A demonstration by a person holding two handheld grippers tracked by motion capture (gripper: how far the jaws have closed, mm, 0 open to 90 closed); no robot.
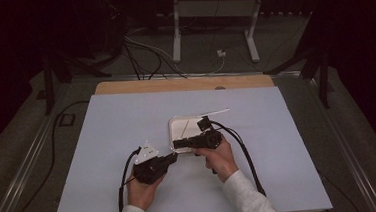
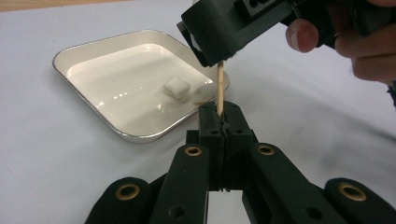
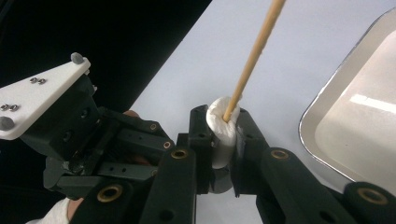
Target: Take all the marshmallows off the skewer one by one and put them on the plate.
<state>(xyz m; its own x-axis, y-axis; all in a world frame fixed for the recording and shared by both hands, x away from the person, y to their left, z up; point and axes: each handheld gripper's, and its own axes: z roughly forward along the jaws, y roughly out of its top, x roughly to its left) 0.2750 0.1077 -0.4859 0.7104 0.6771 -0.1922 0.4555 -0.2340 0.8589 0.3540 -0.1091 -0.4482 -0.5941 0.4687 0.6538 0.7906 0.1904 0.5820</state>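
Marshmallow (image 3: 223,128): soft, light, squashing between the right gripper (image 3: 224,135) pads beside the tray (image 2: 93,119); grip gently at its sides. Wooden skewer (image 2: 219,91): thin, snappable, being clenched low by the left gripper (image 2: 223,122), piercing the marshmallow.

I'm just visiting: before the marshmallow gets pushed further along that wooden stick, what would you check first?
1. Left gripper shut on the wooden stick: ok.
2. Right gripper shut on the marshmallow: ok.
3. Stick tip entered the marshmallow: ok.
4. Stick gone right through: cannot tell.
5. Spare marshmallows lying in the white tray: ok.
6. Tray flat on the table: ok.
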